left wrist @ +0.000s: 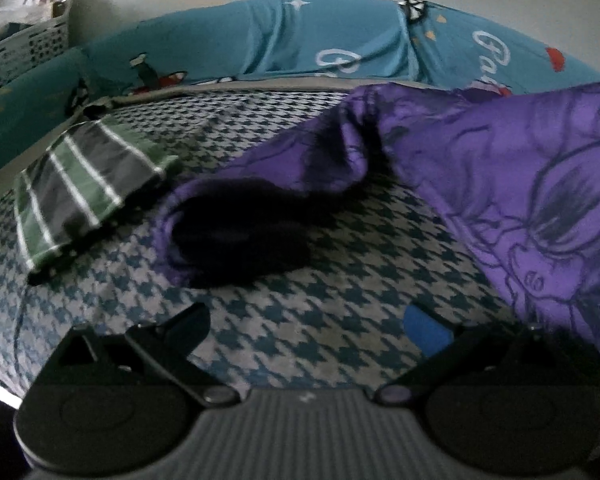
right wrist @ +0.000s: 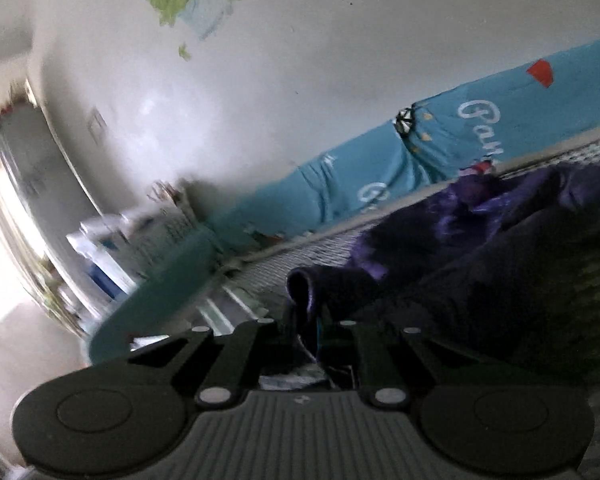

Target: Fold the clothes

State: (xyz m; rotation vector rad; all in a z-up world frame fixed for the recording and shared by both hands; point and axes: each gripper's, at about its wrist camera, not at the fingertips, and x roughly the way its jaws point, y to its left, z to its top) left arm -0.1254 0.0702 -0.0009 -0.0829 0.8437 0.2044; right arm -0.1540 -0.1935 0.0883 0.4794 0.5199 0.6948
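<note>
The right tongs [right wrist: 314,328] are pinching an edge of the purple garment [left wrist: 520,184]. The left tongs [left wrist: 312,320] are hanging wide apart, holding nothing, over the houndstooth bed [left wrist: 320,344]. A striped folded garment [left wrist: 80,184] is lying nearby.

My purple garment [left wrist: 520,184] looks like glossy satin cloth; the striped garment [left wrist: 80,184] and the bed cover [left wrist: 300,320] look matt woven cloth.

Left hand-held gripper [left wrist: 312,328] agape (right [right wrist: 312,328] clamped)

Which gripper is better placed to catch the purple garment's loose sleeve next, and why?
Left. The left gripper is open, facing the sleeve. The right gripper is shut on the purple garment.
</note>
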